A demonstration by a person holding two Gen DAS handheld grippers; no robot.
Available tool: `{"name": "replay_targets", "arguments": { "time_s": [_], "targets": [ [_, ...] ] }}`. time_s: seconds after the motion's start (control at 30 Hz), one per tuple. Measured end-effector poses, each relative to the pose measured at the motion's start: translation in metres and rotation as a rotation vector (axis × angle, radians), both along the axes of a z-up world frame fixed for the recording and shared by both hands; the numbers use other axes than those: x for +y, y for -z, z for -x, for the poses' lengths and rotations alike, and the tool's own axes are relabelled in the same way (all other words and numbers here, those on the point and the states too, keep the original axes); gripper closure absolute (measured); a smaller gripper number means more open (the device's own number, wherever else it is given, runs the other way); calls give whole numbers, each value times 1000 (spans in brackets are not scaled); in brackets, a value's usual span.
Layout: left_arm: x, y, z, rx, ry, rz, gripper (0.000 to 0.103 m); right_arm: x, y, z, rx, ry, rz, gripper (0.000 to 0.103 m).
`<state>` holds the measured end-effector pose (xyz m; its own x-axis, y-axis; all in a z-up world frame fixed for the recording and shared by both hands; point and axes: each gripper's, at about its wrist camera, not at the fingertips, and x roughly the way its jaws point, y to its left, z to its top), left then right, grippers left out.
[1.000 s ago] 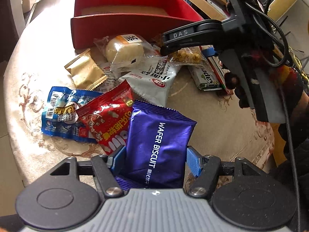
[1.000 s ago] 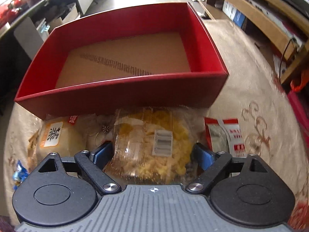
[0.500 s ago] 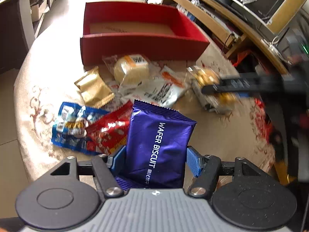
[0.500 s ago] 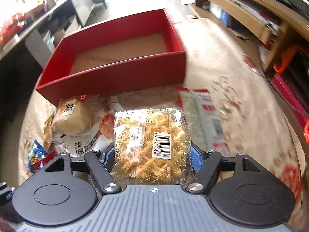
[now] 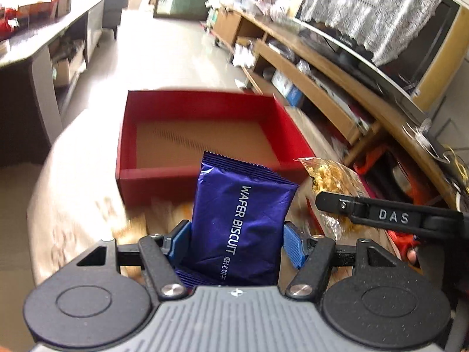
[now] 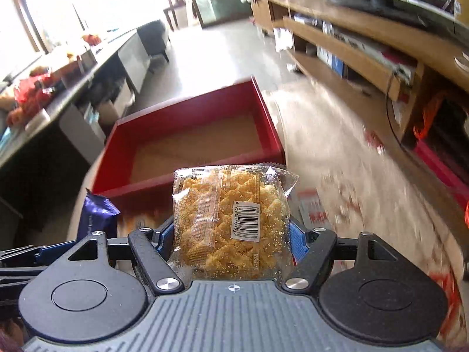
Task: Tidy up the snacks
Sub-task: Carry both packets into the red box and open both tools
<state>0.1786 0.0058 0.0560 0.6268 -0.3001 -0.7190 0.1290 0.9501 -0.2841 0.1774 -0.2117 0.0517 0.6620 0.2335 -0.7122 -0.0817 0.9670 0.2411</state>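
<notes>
Both my tongs have lifted off the snack pile and now face the red box (image 5: 205,146). Left gripper (image 5: 234,243) is clamped on the purple wafer packet (image 5: 240,223); right gripper (image 6: 231,243), jaws just tightened, pinches the clear crisp packet (image 6: 228,220). Both hang short of the box's near wall; letting go early drops them outside.

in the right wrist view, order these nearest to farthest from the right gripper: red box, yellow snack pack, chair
1. Yellow snack pack: clamped in the right gripper.
2. Red box: just ahead on the table, empty.
3. Chair: far across the room, upper middle.
</notes>
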Motion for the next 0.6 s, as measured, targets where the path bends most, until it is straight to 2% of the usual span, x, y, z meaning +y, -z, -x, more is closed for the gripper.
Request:
{"name": "replay_targets", "arguments": {
  "time_s": [0.33,0.6],
  "targets": [
    [10,-1,-78,-55,-100,-40,42,20,1,-72,-33,14,33,25],
    [3,30,-119,-8,-126,-101,42,36,25,-112,-16,-7,79,25]
  ]
}}
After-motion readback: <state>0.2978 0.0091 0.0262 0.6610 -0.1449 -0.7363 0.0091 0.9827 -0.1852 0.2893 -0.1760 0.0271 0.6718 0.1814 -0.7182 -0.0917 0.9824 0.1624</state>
